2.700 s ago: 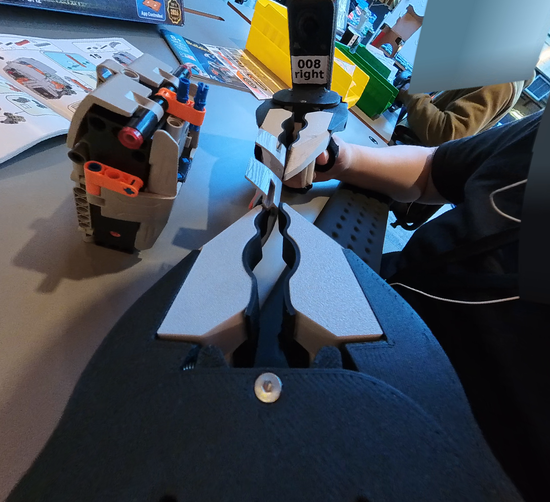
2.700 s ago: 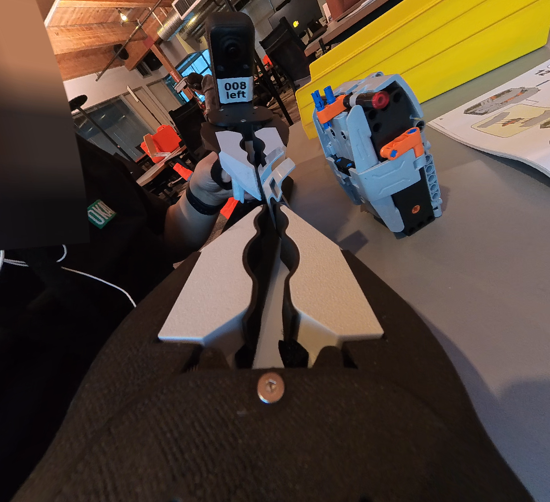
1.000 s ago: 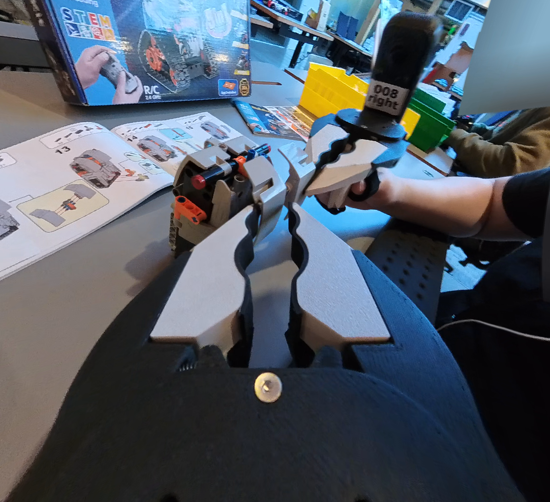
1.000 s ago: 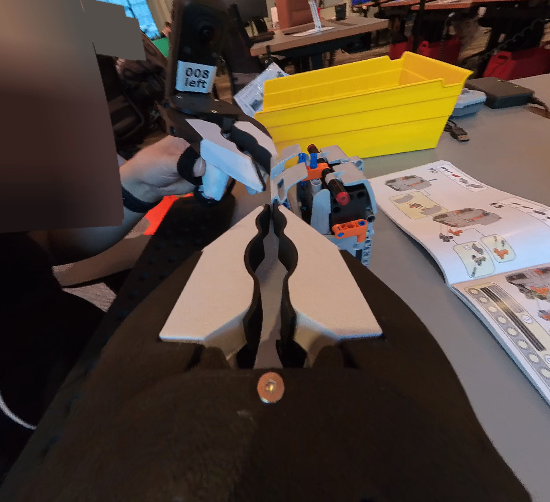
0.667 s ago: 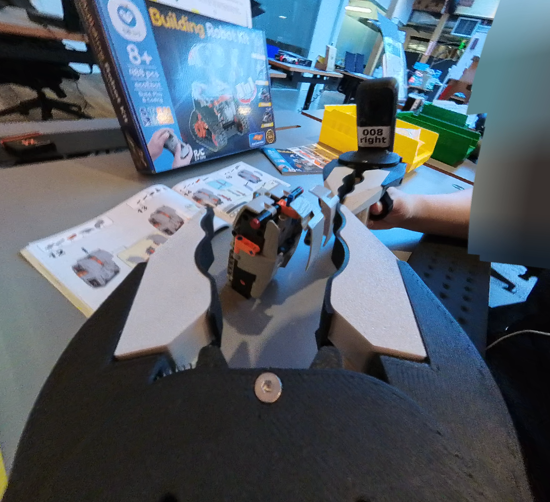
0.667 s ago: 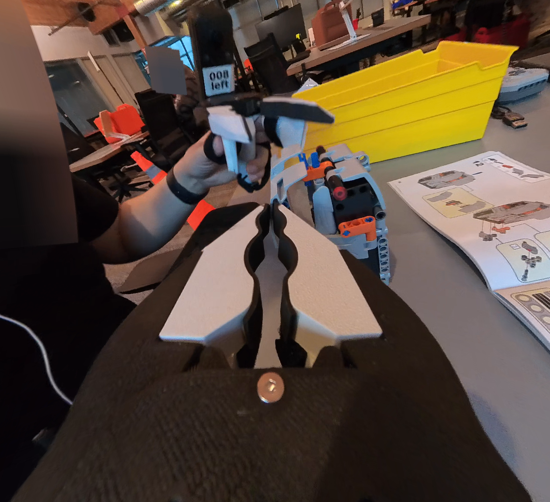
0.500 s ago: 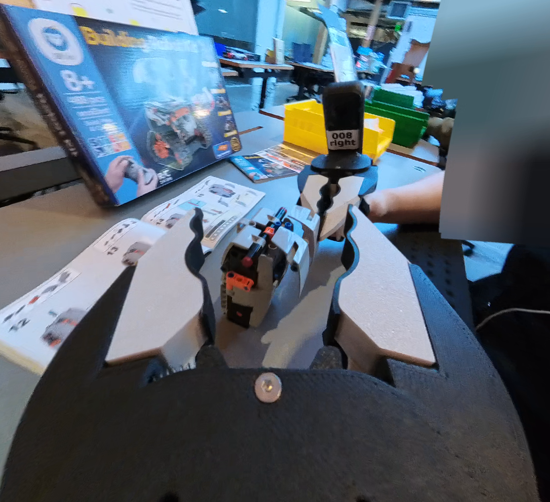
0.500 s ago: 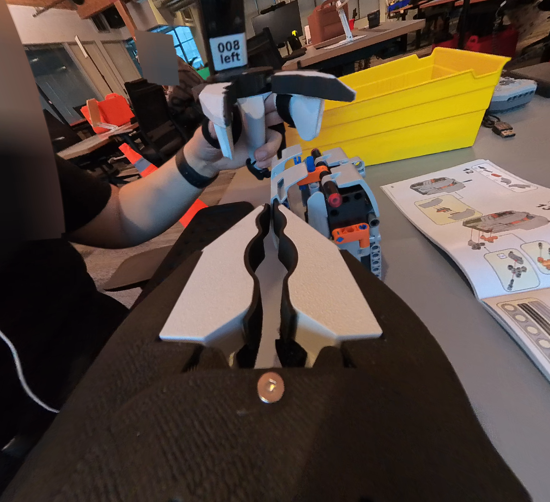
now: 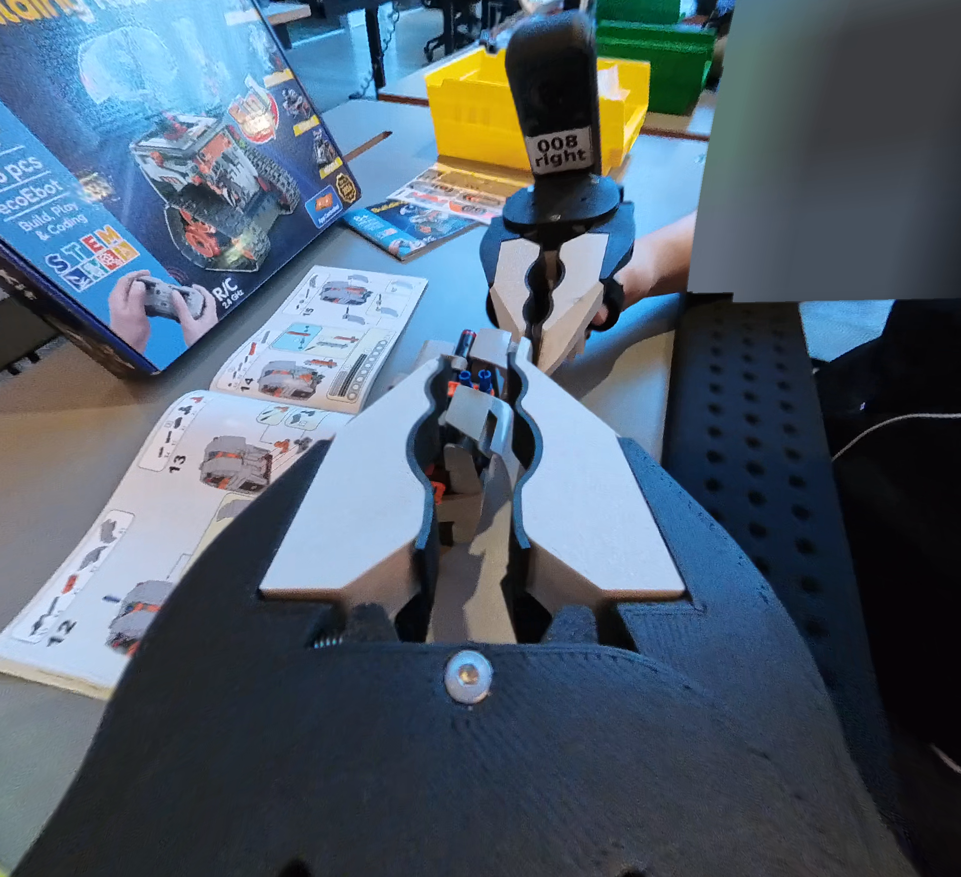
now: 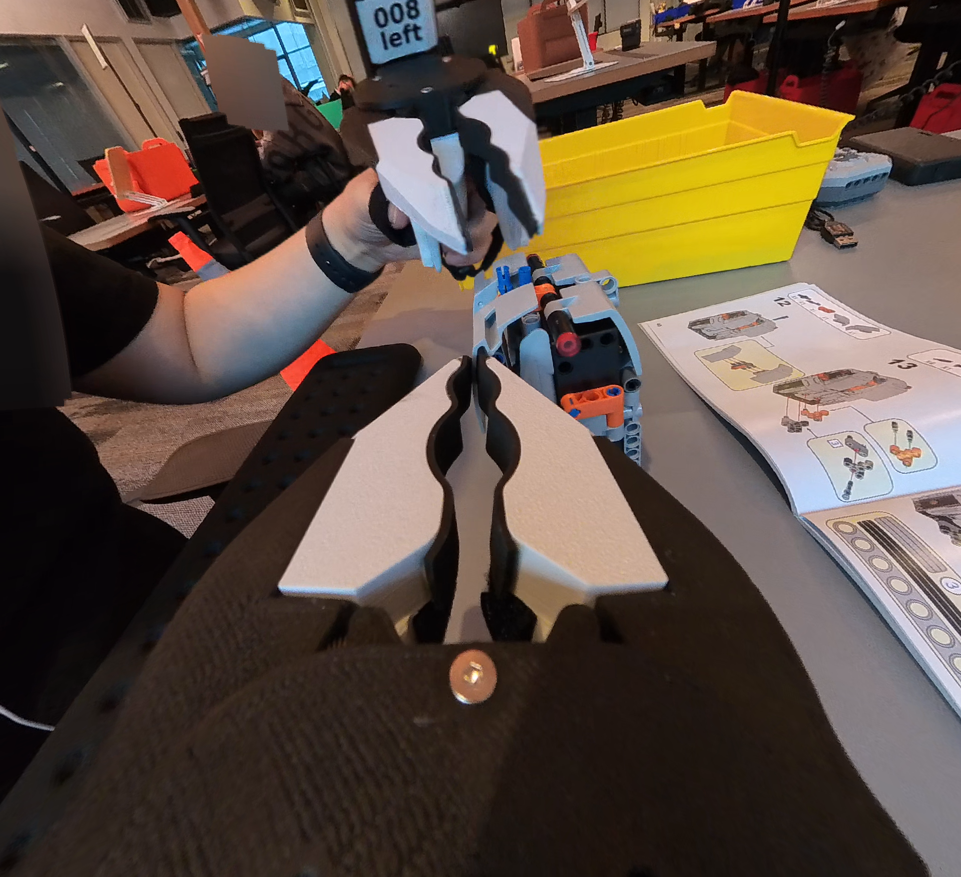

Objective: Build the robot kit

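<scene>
Left hand-held gripper [image 9: 481,363]: I am holding it partly open, fingers flanking the grey, black and orange brick-built model [image 10: 561,348] standing on the grey tabletop [image 10: 728,498]; contact unclear. Right hand-held gripper [image 10: 474,363]: I am pinching a thin grey panel piece [image 10: 470,514] against the model's side. Open instruction booklet [image 10: 832,394] lying beside.

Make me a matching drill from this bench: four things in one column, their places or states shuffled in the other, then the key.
Things
1. yellow plastic bin
2. open paper instruction booklet
3. blue cardboard kit box
4. right gripper

Places or states
a. propped at a tilt behind the booklet
b. lying flat on the grey table, beside the grey, black and orange brick model
c. standing behind the brick model
d. shut on the model's grey side panel

Pairs: 1-c, 2-b, 3-a, 4-d
</scene>
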A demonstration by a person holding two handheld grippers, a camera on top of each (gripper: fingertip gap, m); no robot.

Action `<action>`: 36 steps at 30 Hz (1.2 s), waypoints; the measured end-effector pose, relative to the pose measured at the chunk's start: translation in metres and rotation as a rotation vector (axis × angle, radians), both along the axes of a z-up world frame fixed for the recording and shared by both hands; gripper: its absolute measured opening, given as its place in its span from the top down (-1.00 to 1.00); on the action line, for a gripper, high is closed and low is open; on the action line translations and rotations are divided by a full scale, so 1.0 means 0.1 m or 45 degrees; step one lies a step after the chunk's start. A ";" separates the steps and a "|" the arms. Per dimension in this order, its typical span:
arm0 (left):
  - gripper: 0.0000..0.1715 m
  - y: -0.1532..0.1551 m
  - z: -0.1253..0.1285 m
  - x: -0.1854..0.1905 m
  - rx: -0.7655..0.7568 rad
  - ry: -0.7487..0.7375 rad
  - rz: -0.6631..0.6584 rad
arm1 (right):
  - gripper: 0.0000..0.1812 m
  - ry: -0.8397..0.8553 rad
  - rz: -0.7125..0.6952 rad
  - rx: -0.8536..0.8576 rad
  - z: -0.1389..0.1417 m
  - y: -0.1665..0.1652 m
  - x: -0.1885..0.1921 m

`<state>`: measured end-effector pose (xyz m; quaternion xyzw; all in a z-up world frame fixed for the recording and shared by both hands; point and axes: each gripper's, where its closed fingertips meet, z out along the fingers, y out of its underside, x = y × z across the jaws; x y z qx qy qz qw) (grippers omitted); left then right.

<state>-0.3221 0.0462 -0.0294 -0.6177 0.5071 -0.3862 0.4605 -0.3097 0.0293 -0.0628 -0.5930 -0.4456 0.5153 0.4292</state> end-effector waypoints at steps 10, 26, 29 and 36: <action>0.93 -0.01 -0.10 0.05 0.009 0.181 -0.022 | 1.00 -0.014 -0.006 0.005 -0.02 0.01 0.01; 0.08 0.18 -0.13 -0.02 -0.089 0.071 0.117 | 1.00 -0.003 0.001 -0.103 -0.03 0.02 0.00; 0.17 0.15 -0.21 0.00 -0.214 0.009 0.072 | 0.99 0.004 0.004 -0.179 -0.04 0.03 -0.01; 0.42 0.12 -0.21 -0.18 -0.295 -0.132 0.166 | 1.00 0.015 0.003 -0.290 -0.04 0.01 -0.02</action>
